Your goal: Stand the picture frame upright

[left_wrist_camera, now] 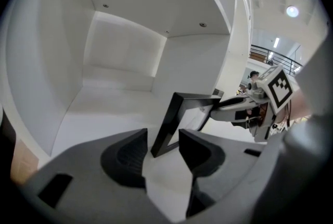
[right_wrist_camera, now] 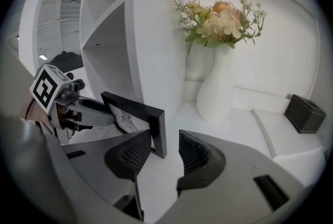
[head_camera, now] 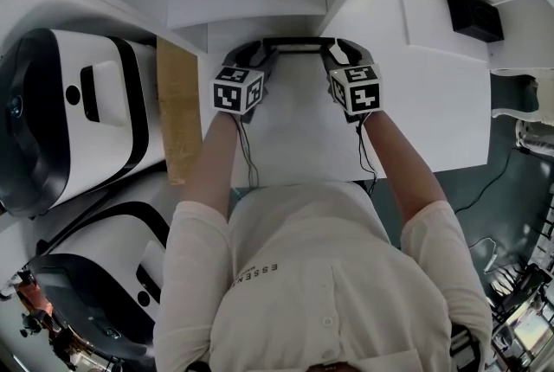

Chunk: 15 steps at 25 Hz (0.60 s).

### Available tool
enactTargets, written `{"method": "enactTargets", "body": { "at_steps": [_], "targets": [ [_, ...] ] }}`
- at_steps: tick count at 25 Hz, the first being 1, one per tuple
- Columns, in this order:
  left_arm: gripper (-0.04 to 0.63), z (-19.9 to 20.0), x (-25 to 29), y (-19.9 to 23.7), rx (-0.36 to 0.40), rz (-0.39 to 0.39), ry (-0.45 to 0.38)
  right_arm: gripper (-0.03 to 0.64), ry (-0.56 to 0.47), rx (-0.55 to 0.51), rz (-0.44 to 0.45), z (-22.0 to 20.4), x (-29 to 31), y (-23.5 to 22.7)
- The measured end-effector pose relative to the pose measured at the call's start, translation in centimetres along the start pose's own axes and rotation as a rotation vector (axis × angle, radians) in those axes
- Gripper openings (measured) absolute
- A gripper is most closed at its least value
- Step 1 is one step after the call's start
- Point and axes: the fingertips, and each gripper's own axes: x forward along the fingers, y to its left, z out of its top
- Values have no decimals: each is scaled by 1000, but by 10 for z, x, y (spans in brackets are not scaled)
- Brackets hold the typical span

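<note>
Left claw (left_wrist_camera: 164, 147) spread, not pinching: straddles the left edge of the picture frame (left_wrist_camera: 169, 124), with a gap showing beside the pads. Right claw (right_wrist_camera: 165, 150) likewise spread, set about the frame's right edge; close to the inner pad there, with clear white shelf showing before the outer one (no squeeze on either side). From the head camera, both claws reaching forward side by side, one at each end of the frame. Stands upright on its lower edge on the white shelf (head_camera: 294, 128), inside the open compartment just left of a white divider panel (right_wrist_camera: 151, 35). Beyond that panel, a white vase (right_wrist_camera: 216, 87) of flowers (right_wrist_camera: 218, 20), and further right a small black box (right_wrist_camera: 304, 112), both well apart from the frame.
</note>
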Motion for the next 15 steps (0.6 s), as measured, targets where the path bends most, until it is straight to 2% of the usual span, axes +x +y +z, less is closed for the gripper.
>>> {"method": "enactTargets", "body": {
  "at_steps": [3,6,9,15],
  "targets": [
    [176,6,-16,-3,0,33,-47,167,-13,41,-1,0,-14,-1],
    [176,11,-38,-14,69,62,-95,167,-47,37,24,2,-33,5],
    [175,9,-53,-28,106,52,-112,167,-66,5,33,4,-49,9],
    [173,18,-84,-45,103,52,-186,167,-114,33,50,12,-74,23]
  ]
}}
